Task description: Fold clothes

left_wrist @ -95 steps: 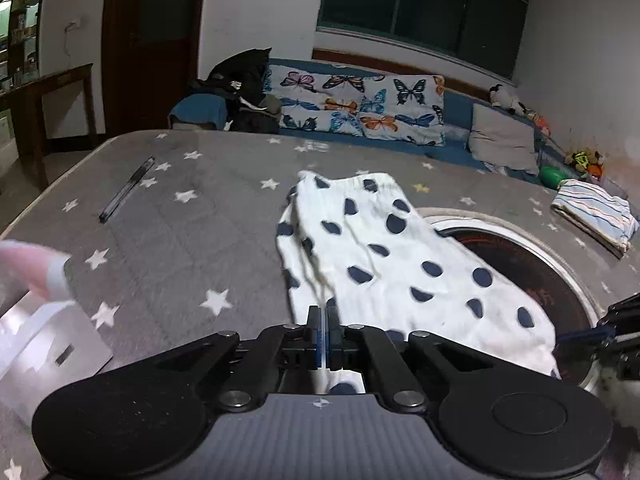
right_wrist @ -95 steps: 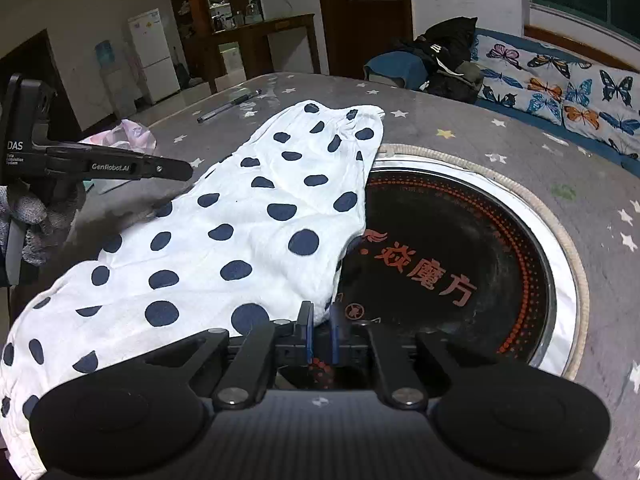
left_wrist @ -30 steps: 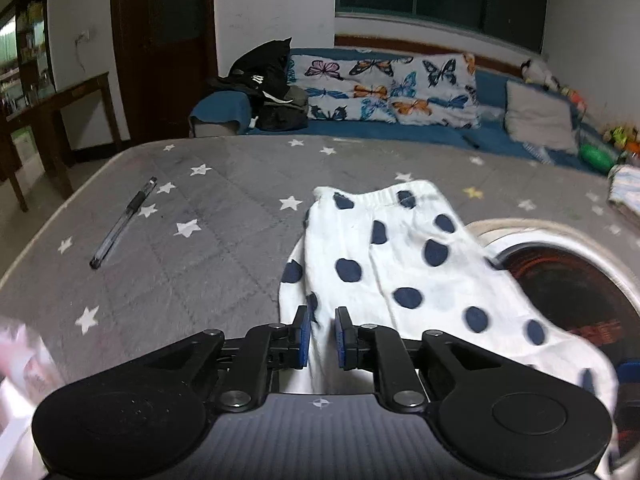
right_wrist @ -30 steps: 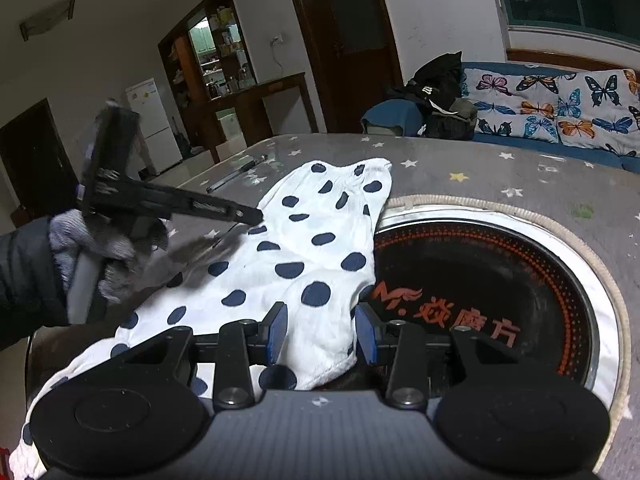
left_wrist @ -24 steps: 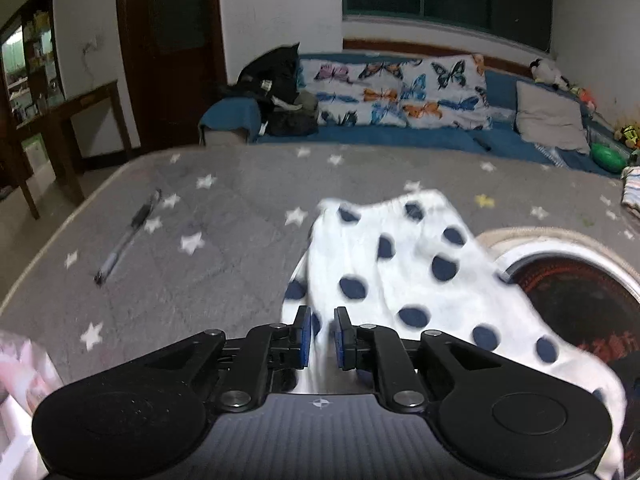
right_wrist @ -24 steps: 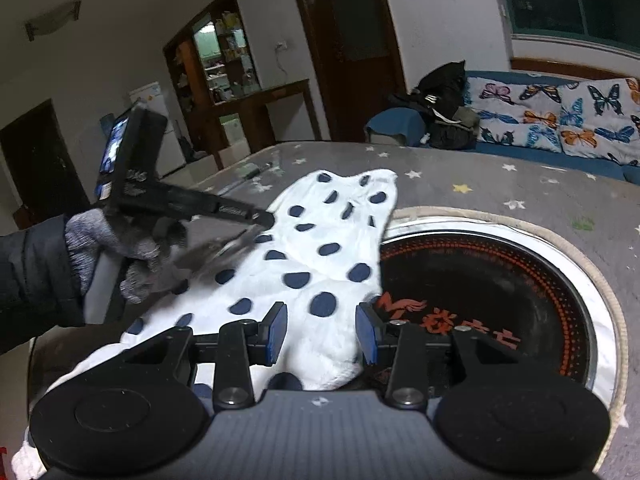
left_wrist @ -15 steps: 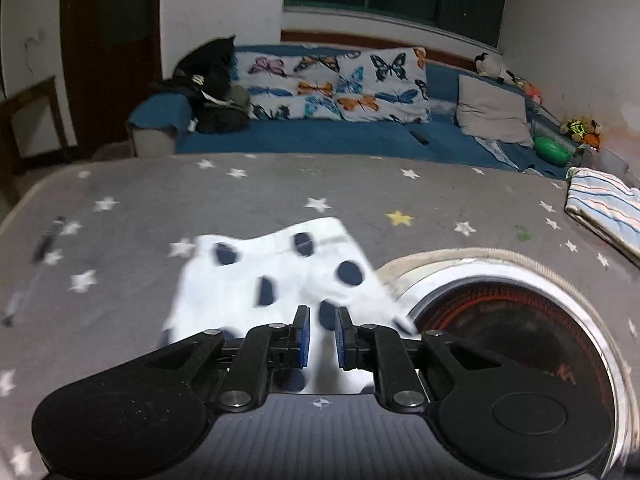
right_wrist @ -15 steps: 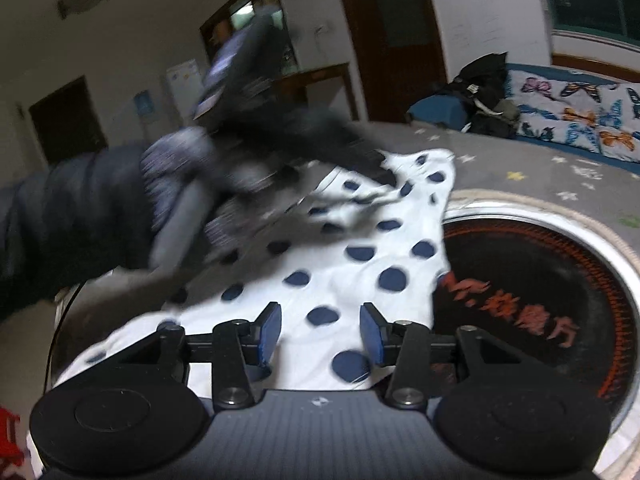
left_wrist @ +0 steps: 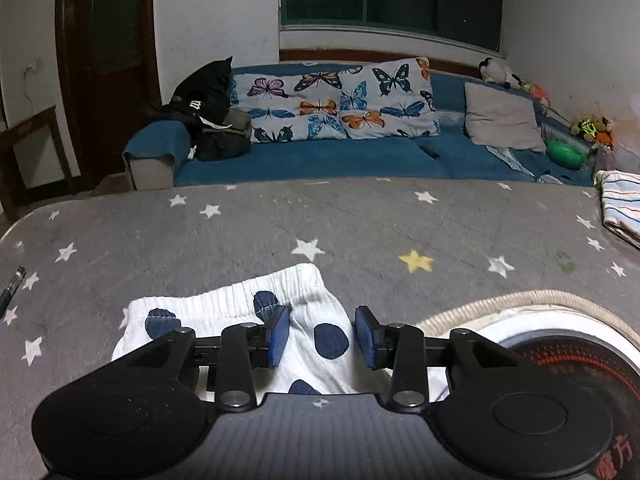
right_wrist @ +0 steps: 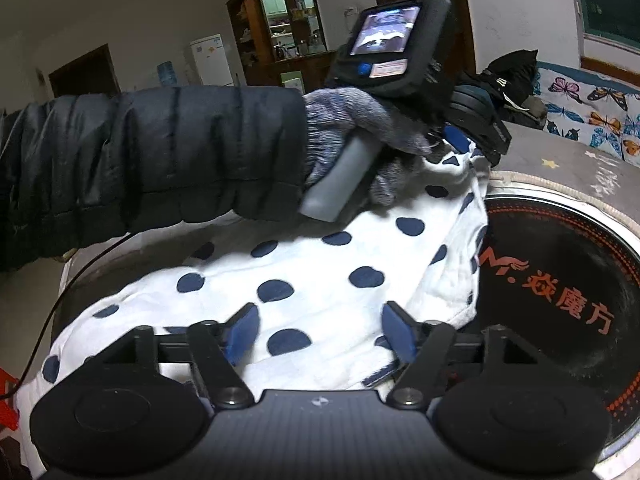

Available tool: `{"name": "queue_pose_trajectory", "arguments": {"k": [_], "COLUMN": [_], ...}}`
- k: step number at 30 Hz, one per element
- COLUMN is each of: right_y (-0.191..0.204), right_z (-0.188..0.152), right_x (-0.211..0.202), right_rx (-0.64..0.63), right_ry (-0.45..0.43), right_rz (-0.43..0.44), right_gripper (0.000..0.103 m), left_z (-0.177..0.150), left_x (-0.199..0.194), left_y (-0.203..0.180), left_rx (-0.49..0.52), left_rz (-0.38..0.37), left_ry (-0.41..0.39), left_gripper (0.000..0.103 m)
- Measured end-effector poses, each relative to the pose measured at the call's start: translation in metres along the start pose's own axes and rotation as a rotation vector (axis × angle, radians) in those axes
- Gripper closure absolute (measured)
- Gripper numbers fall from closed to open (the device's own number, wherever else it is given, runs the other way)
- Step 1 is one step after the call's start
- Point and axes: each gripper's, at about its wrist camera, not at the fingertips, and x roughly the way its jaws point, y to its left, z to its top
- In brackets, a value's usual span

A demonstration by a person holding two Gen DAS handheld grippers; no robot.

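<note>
On the grey star-print table [left_wrist: 360, 220], beside the round inset cooktop [right_wrist: 560, 248]: polka-dot trousers [right_wrist: 320, 264], lying flat, left gripper [left_wrist: 322, 334] and right gripper [right_wrist: 318, 332] both spread apart above them; risk, judged: an off-edge pinch could bunch the fabric.

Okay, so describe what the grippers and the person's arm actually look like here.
Each hand-held gripper, left and right, has matte black linkage arms, blue finger pads, silver pivot screws and a ribbed dark body. The left unit carries a small lit screen and grey handle. A thin black cable trails. Sleeve: black puffer jacket; grey knit glove.
</note>
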Motion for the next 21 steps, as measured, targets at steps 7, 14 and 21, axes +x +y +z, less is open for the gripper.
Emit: {"name": "queue_pose_trajectory", "arguments": {"k": [7, 14, 21], "right_y": [0.012, 0.033, 0.056], "right_z": [-0.001, -0.003, -0.009], "right_x": [-0.011, -0.024, -0.032], "right_rx": [-0.006, -0.055, -0.095], "right_ry": [0.003, 0.021, 0.036], "right_rz": [-0.016, -0.023, -0.035], "right_gripper": [0.027, 0.022, 0.021], "left_z": [-0.004, -0.039, -0.093], "left_x": [-0.032, -0.103, -0.178], "left_y": [0.004, 0.019, 0.021], "left_rx": [-0.017, -0.003, 0.002], "left_rz": [-0.031, -0.063, -0.136], "left_ry": [0.002, -0.007, -0.004], "left_gripper": [0.044, 0.033, 0.025]}}
